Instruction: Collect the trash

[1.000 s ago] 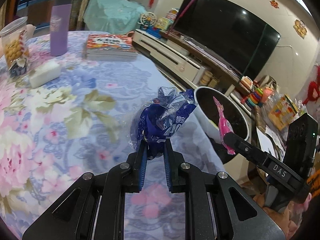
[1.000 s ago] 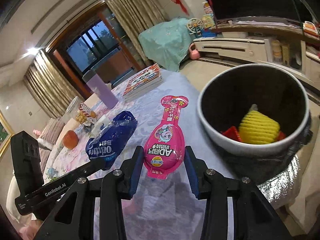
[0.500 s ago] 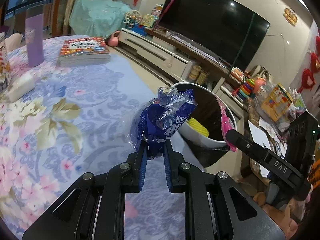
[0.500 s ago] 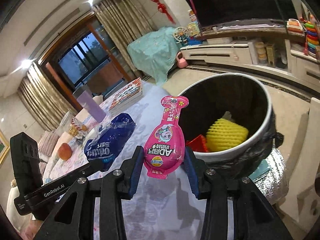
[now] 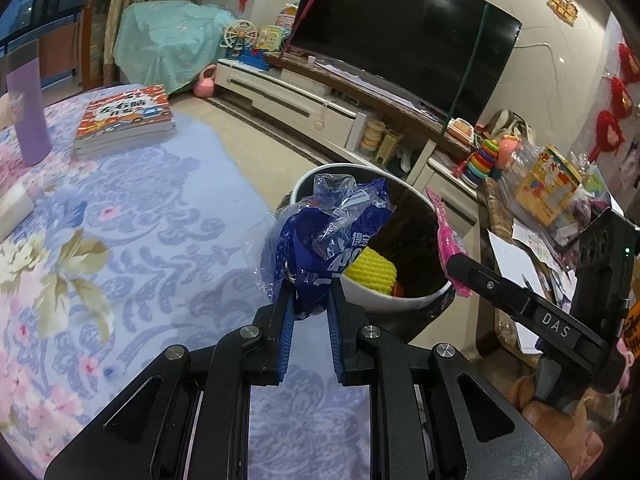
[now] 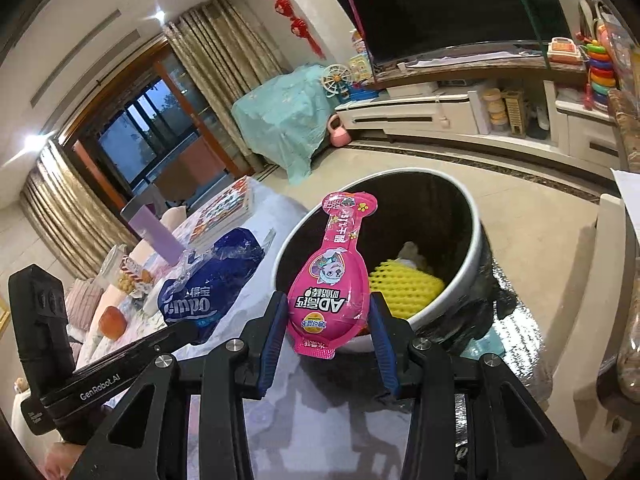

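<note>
My left gripper (image 5: 310,292) is shut on a crumpled blue plastic wrapper (image 5: 332,236), held up over the table's edge right at the near rim of the bin (image 5: 400,304). My right gripper (image 6: 328,312) is shut on a flat pink snack pouch (image 6: 332,280), which stands upright in front of the bin (image 6: 456,276). The bin is white-rimmed with a dark liner. A yellow foam net (image 6: 404,288) and a red scrap lie inside it. In the right wrist view the blue wrapper (image 6: 208,288) shows to the left, pinched by the other gripper.
The floral tablecloth (image 5: 120,220) carries a stack of books (image 5: 124,120), a purple tumbler (image 5: 28,112) and a white block (image 5: 12,208). Snacks and a jar (image 6: 128,272) sit farther back. A TV cabinet (image 5: 304,108), toys and a cluttered side table (image 5: 540,216) stand beyond the bin.
Both grippers have carried their wrappers toward the bin. The bin now looks larger and nearer in both views, and its contents show more. Neither grip has changed.
</note>
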A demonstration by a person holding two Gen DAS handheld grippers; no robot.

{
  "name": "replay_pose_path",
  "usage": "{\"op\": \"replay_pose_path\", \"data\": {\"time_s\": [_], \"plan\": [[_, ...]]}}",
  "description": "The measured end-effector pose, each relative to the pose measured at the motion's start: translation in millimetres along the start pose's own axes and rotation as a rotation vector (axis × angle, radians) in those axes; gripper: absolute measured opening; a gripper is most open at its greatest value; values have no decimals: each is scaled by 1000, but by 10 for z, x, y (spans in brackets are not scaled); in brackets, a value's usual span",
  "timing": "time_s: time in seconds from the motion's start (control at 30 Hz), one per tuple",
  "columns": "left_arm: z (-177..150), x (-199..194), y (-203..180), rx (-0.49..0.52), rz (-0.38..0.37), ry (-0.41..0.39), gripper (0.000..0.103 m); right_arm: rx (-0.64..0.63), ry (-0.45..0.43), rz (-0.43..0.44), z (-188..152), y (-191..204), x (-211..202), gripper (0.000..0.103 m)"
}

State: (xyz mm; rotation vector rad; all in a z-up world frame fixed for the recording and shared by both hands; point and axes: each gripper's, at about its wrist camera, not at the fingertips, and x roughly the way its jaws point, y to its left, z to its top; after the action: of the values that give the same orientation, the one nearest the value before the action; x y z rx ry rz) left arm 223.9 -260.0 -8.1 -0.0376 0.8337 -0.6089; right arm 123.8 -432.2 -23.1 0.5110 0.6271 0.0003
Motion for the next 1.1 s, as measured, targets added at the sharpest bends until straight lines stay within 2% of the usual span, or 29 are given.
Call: {"op": "replay_pose_path", "data": {"time_s": [0.77,1.1], "plan": [[283,410,-325,49,12,39,15,-9,22,-48,266,-210,140,42],[310,537,-342,46,17,62,15,-8,38,-57,309,-265,215,42]]}}
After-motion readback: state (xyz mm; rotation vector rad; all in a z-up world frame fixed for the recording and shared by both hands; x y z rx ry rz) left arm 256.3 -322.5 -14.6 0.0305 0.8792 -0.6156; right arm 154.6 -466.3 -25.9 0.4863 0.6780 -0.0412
